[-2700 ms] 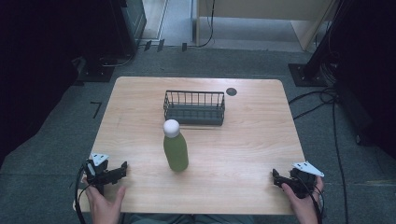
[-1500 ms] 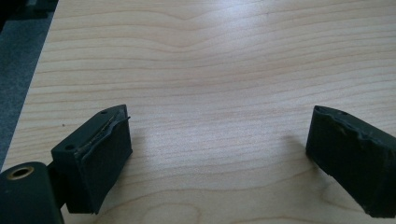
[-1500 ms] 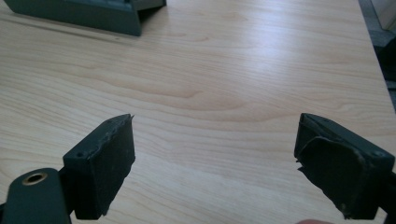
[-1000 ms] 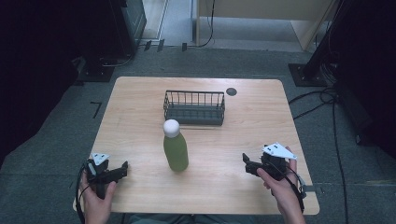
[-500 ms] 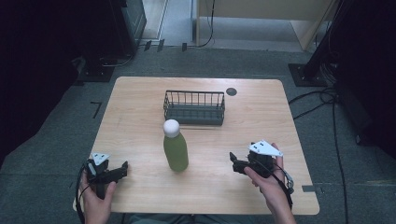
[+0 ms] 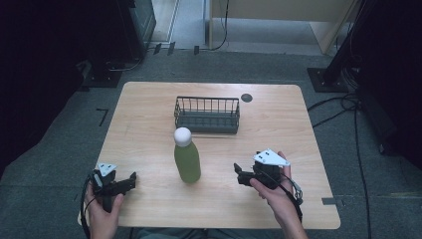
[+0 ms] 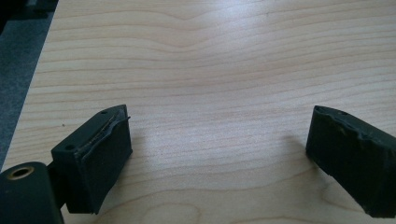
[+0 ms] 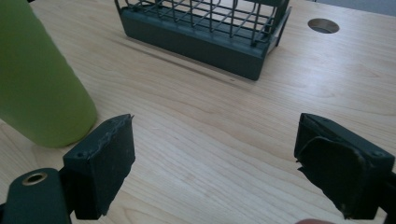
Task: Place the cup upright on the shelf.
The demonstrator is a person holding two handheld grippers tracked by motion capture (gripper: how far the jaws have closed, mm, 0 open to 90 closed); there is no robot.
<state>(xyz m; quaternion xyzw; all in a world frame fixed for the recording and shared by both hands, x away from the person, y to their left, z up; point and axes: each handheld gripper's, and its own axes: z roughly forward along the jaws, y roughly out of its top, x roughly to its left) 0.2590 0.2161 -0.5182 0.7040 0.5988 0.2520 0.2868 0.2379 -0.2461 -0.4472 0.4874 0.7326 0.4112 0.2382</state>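
High view has my right gripper (image 6: 239, 175) slid in from the lower right since a moment ago, jaws apart and empty, now near the green bottle (image 6: 187, 161) standing at mid-table (image 6: 149, 119), so the grab looks close, left gripper (image 6: 130, 180) idle and open.

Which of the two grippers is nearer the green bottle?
The right gripper, just right of the green bottle; the left gripper sits back at the table's near-left corner.
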